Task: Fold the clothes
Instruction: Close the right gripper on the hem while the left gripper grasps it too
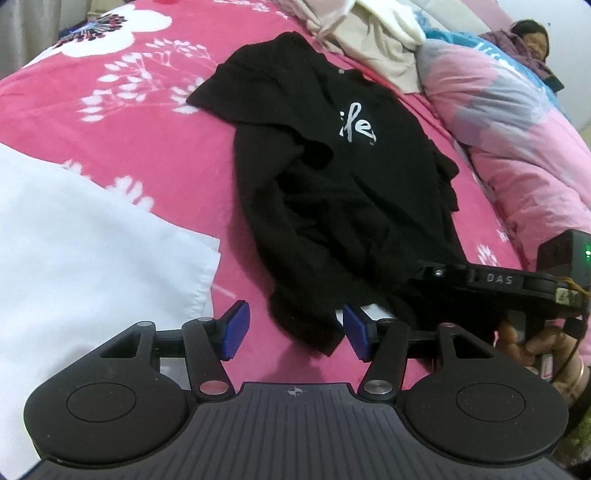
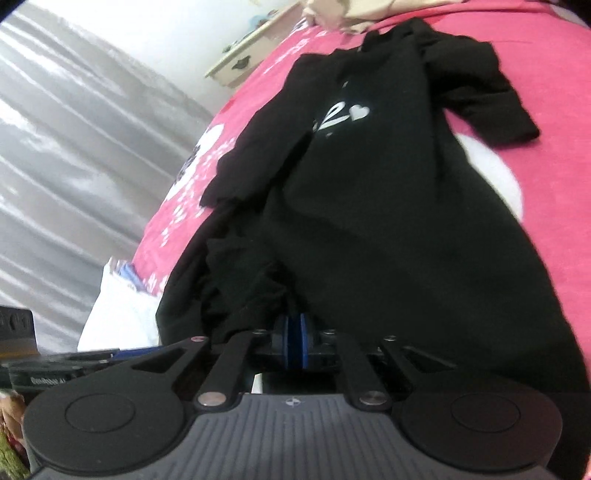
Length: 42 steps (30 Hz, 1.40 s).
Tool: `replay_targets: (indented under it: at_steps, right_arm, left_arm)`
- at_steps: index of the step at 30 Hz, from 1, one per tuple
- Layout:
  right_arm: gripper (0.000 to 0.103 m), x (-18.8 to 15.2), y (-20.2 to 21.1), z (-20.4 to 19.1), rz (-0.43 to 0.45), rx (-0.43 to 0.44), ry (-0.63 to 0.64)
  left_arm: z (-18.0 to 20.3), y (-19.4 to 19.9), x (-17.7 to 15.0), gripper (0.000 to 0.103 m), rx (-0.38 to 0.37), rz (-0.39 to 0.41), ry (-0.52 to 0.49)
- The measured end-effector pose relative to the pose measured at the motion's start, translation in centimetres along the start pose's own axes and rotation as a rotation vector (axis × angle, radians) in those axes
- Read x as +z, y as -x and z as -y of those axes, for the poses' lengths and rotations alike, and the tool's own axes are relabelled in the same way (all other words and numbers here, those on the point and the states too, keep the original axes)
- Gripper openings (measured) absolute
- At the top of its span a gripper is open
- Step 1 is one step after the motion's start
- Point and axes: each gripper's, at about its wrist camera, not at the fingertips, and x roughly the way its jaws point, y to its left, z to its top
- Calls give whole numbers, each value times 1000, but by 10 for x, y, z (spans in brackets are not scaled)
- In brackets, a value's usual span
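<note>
Right wrist view first: our right gripper (image 2: 294, 338) has its blue pads pressed together on the near hem of the black T-shirt (image 2: 369, 221), soft matte knit that bunches just above the pads. Beyond that hem the shirt runs away from us, white script and a small heart on the chest, one short sleeve spread to the right of the body, the other doubled over to the left.

From the left wrist view, our left gripper (image 1: 293, 334) stands released, its blue pads apart on either side of the shirt's lower left corner, not gripping it. The shirt lies rumpled on the pink floral bedspread (image 1: 129, 122), a fleecy surface. Left of the shirt sits a smooth white cloth (image 1: 92, 240); beyond its collar, a heap of cream garments (image 1: 376, 33); to its right, a pink patterned quilt (image 1: 498, 110).

We judge we are taking hold of the hem. Next we would need the left pads to close on that corner, so both hands share one edge.
</note>
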Motion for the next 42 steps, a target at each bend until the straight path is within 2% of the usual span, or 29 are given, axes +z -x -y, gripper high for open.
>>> replay_targets:
  at_steps: [3, 5, 6, 7, 8, 9, 13, 17, 19, 21, 22, 24, 26, 29, 31, 32, 34, 36, 39, 42]
  right_arm:
    - [8, 4, 8, 9, 35, -13, -44]
    - [8, 6, 13, 15, 56, -21, -76]
    - [8, 7, 15, 18, 63, -25, -89]
    - [8, 8, 17, 19, 70, -28, -93]
    - [8, 9, 20, 19, 76, -32, -92]
    - [8, 9, 23, 19, 84, -37, -86]
    - [8, 7, 40, 6, 124, -52, 6]
    - [9, -2, 49, -34, 173, -65, 276]
    - [13, -10, 47, -62, 188, -38, 436]
    - [32, -21, 44, -91, 204, -5, 601]
    - [35, -29, 43, -105, 215, 10, 688]
    - [48, -44, 33, -133, 226, 42, 862]
    - [58, -59, 16, -157, 227, 48, 1020]
    - [59, -74, -10, -180, 242, 17, 1159]
    - [56, -73, -20, -185, 259, 1, 1137]
    - [51, -68, -23, -184, 254, -1, 1087]
    - [36, -52, -28, -173, 220, 21, 929]
    - [6, -37, -30, -155, 196, 40, 770]
    - [3, -21, -21, -130, 209, 62, 608]
    - [3, -6, 0, -110, 228, 140, 453]
  left_arm:
    - [7, -8, 1, 63, 10, -15, -15]
    - [14, -17, 1, 61, 56, -28, -47]
    - [17, -22, 0, 51, 103, -25, -64]
    - [18, -24, -1, 29, 135, -25, -61]
    - [17, -25, -1, 19, 159, -25, -52]
    - [12, -20, 1, 9, 147, -24, -11]
    - [-19, 22, 13, 6, 47, 7, 207]
    - [-47, 71, 21, 5, -28, 34, 350]
    - [-57, 83, 21, 5, -69, 23, 415]
    - [-52, 81, 28, 5, -109, 18, 430]
    - [-50, 80, 31, 5, -129, 15, 437]
    - [-45, 79, 37, 5, -169, 9, 452]
    - [-41, 77, 43, 5, -210, 4, 467]
    - [-34, 75, 52, 5, -270, -5, 489]
    - [-30, 73, 59, 5, -311, -10, 504]
    - [-27, 73, 62, 5, -331, -13, 511]
    - [-23, 71, 68, 5, -370, -16, 527]
    - [-23, 66, 77, 5, -396, 8, 557]
    - [-34, 57, 81, 5, -422, 24, 639]
    - [-54, 52, 73, 5, -442, 31, 746]
